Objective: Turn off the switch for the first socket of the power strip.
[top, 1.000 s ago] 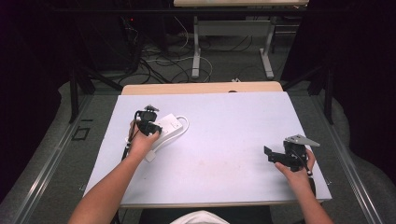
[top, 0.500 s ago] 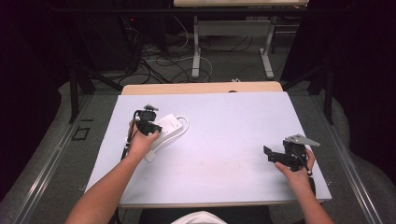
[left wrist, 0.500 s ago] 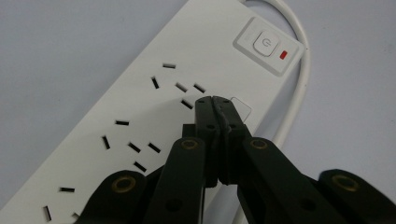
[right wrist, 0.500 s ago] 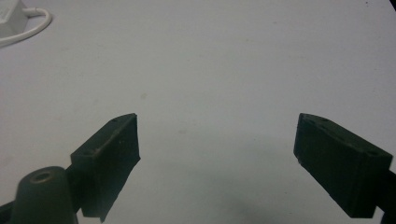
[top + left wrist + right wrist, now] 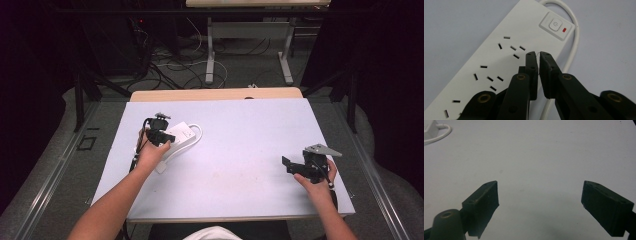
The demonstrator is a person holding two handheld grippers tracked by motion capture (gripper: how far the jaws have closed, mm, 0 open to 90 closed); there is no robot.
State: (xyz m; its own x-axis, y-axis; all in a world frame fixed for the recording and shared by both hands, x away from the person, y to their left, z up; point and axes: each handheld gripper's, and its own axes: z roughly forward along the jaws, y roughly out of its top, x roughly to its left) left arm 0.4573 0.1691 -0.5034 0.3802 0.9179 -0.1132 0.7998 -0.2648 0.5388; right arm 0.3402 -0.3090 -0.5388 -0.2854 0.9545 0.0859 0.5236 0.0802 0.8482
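A white power strip lies on the left part of the pale table, its cable looping round its far end. In the left gripper view its switch shows a red light. My left gripper hovers just over the power strip, tips near the switch end. Its jaws have just been opening and stand a thin slit apart, with nothing between them. My right gripper rests at the right of the table, wide open over bare surface, far from the strip.
A wooden strip borders the table's far edge. Beyond it stand the legs of another desk, with cables on the floor. A metal rail runs along the left side.
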